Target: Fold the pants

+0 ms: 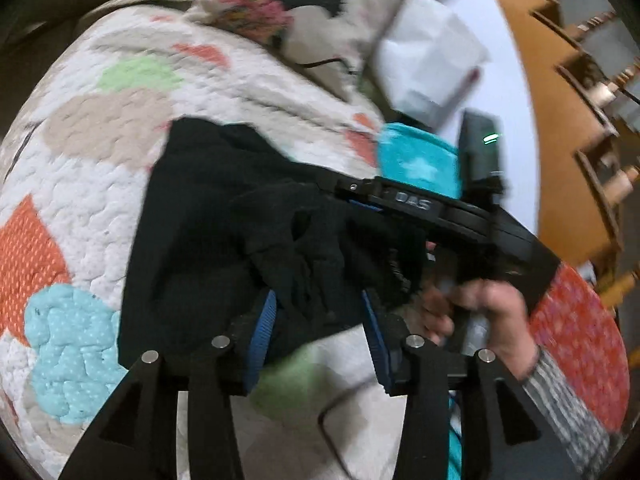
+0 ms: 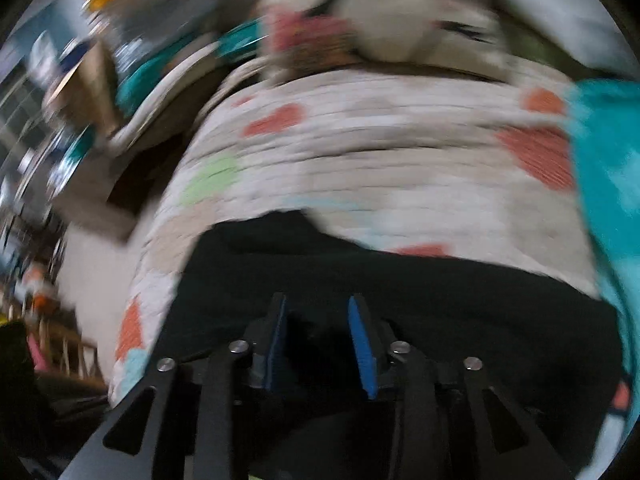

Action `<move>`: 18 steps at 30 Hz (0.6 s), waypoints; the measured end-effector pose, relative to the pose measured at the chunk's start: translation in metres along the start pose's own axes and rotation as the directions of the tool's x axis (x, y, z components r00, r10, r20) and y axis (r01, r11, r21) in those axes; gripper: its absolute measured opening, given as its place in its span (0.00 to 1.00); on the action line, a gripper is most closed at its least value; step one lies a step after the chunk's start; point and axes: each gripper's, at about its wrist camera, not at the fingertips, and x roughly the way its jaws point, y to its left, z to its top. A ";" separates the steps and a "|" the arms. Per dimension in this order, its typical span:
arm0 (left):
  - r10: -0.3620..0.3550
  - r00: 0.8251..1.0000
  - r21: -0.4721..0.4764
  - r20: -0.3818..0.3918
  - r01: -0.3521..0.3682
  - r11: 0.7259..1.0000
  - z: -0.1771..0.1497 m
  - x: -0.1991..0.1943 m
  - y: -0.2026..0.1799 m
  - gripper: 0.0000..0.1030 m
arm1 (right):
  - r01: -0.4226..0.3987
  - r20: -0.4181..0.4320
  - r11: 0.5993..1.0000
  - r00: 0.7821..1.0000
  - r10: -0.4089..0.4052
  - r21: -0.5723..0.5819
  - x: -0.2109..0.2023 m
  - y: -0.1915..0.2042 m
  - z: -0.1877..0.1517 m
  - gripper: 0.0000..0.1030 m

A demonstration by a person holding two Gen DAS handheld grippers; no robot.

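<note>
Black pants point(image 1: 208, 216) lie on a patchwork quilt point(image 1: 112, 128); one end is bunched up between my two tools. My left gripper point(image 1: 320, 312) has its blue-padded jaws apart, with a wad of the black cloth between them. The right gripper's body point(image 1: 420, 204) crosses the left wrist view from the right, held by a hand point(image 1: 480, 312), with its tip buried in the bunched cloth. In the blurred right wrist view the right gripper point(image 2: 318, 308) has its jaws apart over the black pants point(image 2: 400, 292), with dark cloth between the pads.
A floral pillow point(image 1: 280, 4) and white paper or cloth point(image 1: 432, 60) lie at the quilt's far end, with a teal cloth point(image 1: 416, 160) and a dark device with a green light point(image 1: 480, 148) beside it. Wooden shelving point(image 1: 580, 80) stands at the right. The teal cloth point(image 2: 612, 184) is also at the right of the right wrist view.
</note>
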 end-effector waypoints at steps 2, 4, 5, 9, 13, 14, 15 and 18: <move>-0.005 0.999 0.010 0.046 0.005 1.000 0.005 -0.017 0.003 0.48 | 0.043 0.043 0.997 0.998 -0.046 0.070 -0.015 -0.017 0.000 0.37; 0.056 0.993 -0.026 0.104 -0.054 0.998 0.011 -0.031 0.015 0.50 | 0.049 0.093 0.995 0.994 -0.057 0.086 -0.029 -0.017 0.004 0.37; 0.098 0.988 -0.081 0.121 -0.089 0.993 0.015 -0.035 0.029 0.50 | 0.039 0.115 0.996 0.992 -0.048 0.081 -0.035 -0.011 0.006 0.37; 0.198 0.975 -0.226 0.100 -0.171 0.959 0.024 -0.034 0.065 0.50 | -0.058 0.118 0.998 0.991 0.058 -0.002 -0.036 0.027 0.009 0.37; 0.238 0.970 -0.256 0.056 -0.216 0.942 0.021 -0.023 0.071 0.50 | -0.090 0.024 0.988 0.995 0.093 -0.122 -0.013 0.077 -0.003 0.37; 0.244 0.968 -0.252 0.050 -0.225 0.941 0.021 -0.020 0.071 0.50 | -0.024 -0.006 0.985 1.000 0.023 -0.171 -0.003 0.088 -0.008 0.37; 0.247 0.968 -0.248 0.047 -0.228 0.941 0.019 -0.019 0.071 0.50 | 0.032 -0.027 0.978 0.999 -0.039 -0.205 0.006 0.094 -0.011 0.37; 0.268 0.963 -0.233 0.041 -0.252 0.939 0.018 -0.016 0.070 0.50 | 0.139 -0.077 0.956 0.984 -0.163 -0.258 0.009 0.090 -0.025 0.36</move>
